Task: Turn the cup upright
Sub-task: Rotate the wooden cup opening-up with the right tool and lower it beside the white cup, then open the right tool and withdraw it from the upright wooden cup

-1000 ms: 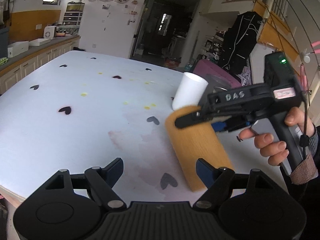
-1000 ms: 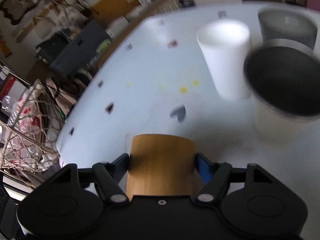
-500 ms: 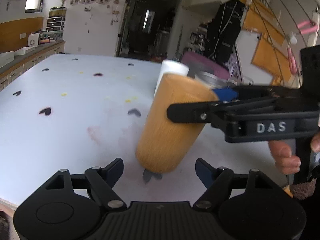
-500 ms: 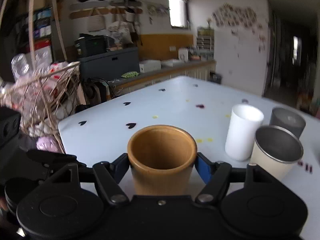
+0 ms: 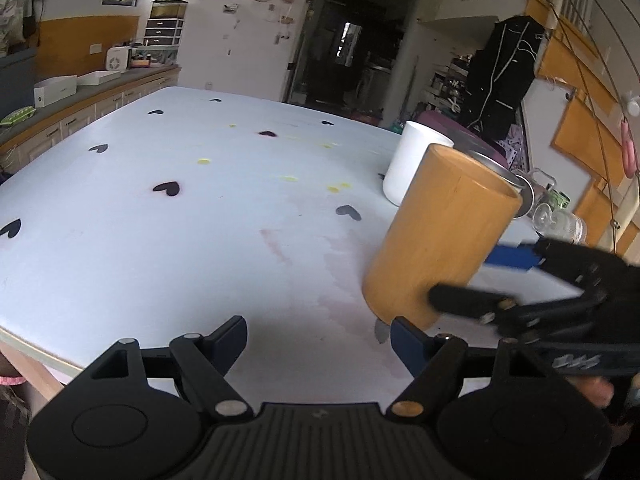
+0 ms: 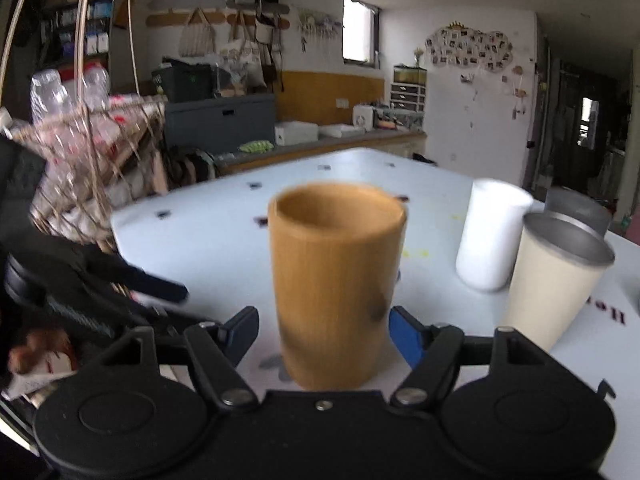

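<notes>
Right wrist view shows us the wooden cup (image 6: 336,280) mouth-up on the desk (image 6: 224,248), our right hand-held gripper (image 6: 322,330) released around it, leaving only withdrawal.

wooden cup (image 6: 336,280) upright on table (image 6: 208,240) | jaws spread, apart from it

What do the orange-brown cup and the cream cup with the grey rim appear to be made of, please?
Orange-brown cup: probably wood or bamboo, matte, with faint vertical grain, though a printed finish is possible. Cream cup: likely steel, with a dull grey metallic rim and inside and a matte coated outside.
</notes>
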A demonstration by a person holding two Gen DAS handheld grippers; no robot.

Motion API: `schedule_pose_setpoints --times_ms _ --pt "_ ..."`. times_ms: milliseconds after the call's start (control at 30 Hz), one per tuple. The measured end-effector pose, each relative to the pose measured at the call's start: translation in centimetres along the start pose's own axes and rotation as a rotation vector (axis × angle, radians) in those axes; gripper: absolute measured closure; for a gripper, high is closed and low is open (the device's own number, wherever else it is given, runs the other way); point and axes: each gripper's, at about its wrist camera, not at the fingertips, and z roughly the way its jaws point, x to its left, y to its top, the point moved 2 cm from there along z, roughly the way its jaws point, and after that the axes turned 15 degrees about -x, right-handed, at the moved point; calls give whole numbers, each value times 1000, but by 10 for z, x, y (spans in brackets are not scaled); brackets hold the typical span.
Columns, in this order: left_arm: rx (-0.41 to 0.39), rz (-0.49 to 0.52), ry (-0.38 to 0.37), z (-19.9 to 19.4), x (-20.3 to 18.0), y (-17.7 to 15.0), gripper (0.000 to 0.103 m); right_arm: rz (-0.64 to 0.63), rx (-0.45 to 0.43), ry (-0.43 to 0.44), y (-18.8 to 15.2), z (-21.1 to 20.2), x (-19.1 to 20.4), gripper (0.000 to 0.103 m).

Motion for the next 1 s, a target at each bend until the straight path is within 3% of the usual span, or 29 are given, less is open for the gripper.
schedule_pose_setpoints --times_ms 67,567,800,900,1000 --pt "0 -2 3 0 1 0 24 -20 23 -33 -9 9 3 42" --pt "-34 13 39 2 1 5 24 46 33 -278 2 73 -48 42" --pt "-68 41 48 2 -6 12 24 57 40 -288 4 79 -53 42" --pt "-95 69 65 0 -15 18 23 89 35 -269 10 65 -56 30" --pt "-143 102 70 -5 -30 29 23 105 -2 -257 22 36 -57 27"
